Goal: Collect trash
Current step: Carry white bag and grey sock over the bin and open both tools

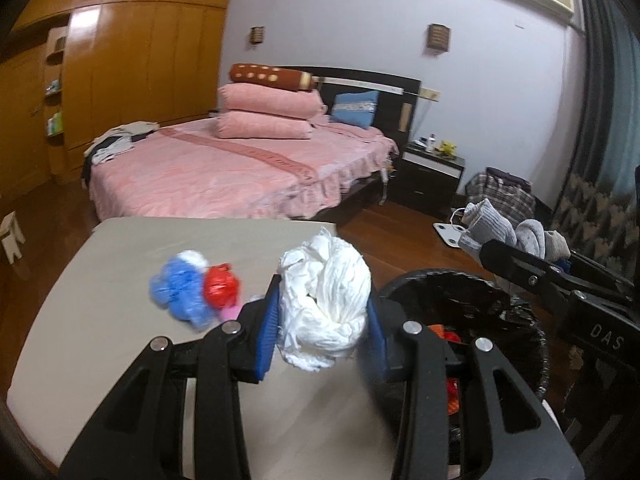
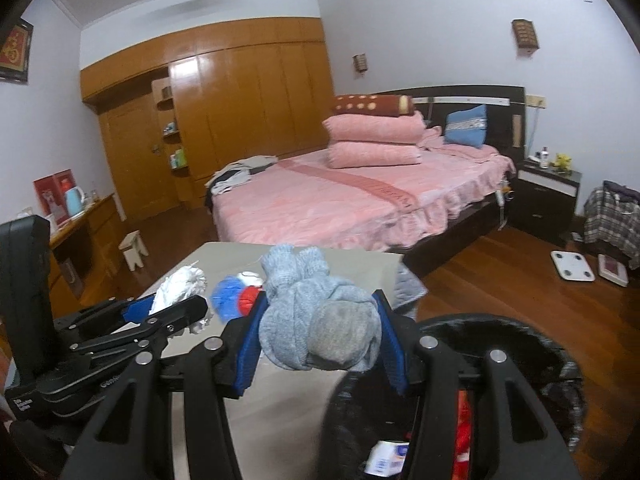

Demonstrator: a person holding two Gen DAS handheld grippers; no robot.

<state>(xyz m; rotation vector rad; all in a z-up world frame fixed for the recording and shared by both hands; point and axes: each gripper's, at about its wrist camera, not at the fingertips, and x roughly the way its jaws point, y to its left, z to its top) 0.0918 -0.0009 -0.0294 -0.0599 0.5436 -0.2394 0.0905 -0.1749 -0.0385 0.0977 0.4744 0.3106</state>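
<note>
Left gripper (image 1: 322,320) clamped on a crumpled white plastic bag (image 1: 326,312), centre of the left wrist frame; blue pads (image 1: 267,330) press it from both sides; bag looks soft, wrinkled, bulging above and below the pads.
Right gripper (image 2: 320,340) clamped on a balled grey sock (image 2: 320,328), centre of the right wrist frame; knit fabric, worn darker patch facing the camera, cuffs sticking up toward the bed.
Bin (image 1: 472,304), black-lined, sits at lower right of both frames, just beside the table (image 1: 120,280) edge; some red and white rubbish already inside.
Key relation: bin mouth lies right of and below the white bag; right gripper is over the near rim, so judged nearer to a drop; left gripper is over the table edge and needs to travel rightward first.
Remaining on table: blue wad (image 1: 180,292) and red wad (image 1: 218,286), left of centre, touching each other.
Judgement: mid-task; release only once each load is over the opening.
</note>
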